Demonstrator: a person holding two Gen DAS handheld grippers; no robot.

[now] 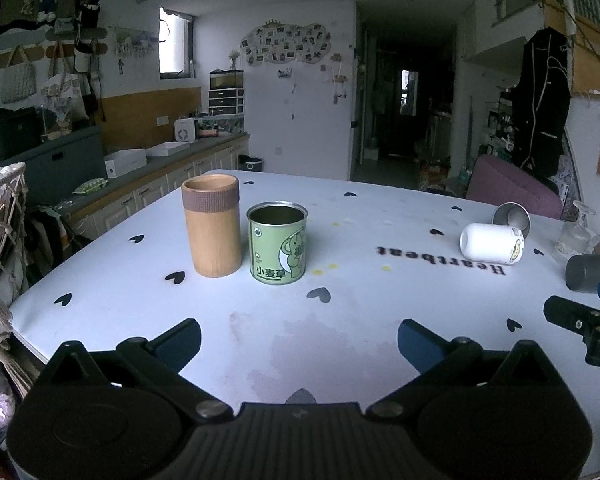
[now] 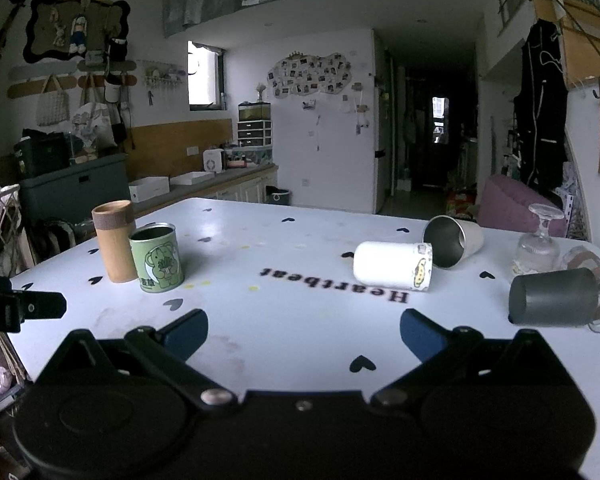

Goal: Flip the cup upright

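Note:
A white cup (image 2: 392,266) with a cartoon sticker lies on its side mid-table; it also shows in the left wrist view (image 1: 491,243). A steel cup (image 2: 452,242) lies on its side behind it, mouth toward me. A dark grey cup (image 2: 552,303) lies on its side at the right. A stemmed glass (image 2: 538,246) stands upside down. My right gripper (image 2: 304,334) is open and empty, short of the white cup. My left gripper (image 1: 299,344) is open and empty, in front of the upright green tin (image 1: 278,243) and wooden cup (image 1: 212,225).
The table (image 2: 300,320) has a white cloth with black hearts and the word Heartbeat. A clear glass item with a brown band (image 2: 598,280) lies behind the grey cup. A counter with boxes (image 2: 152,188) stands left; a pink seat (image 2: 512,204) stands beyond the far edge.

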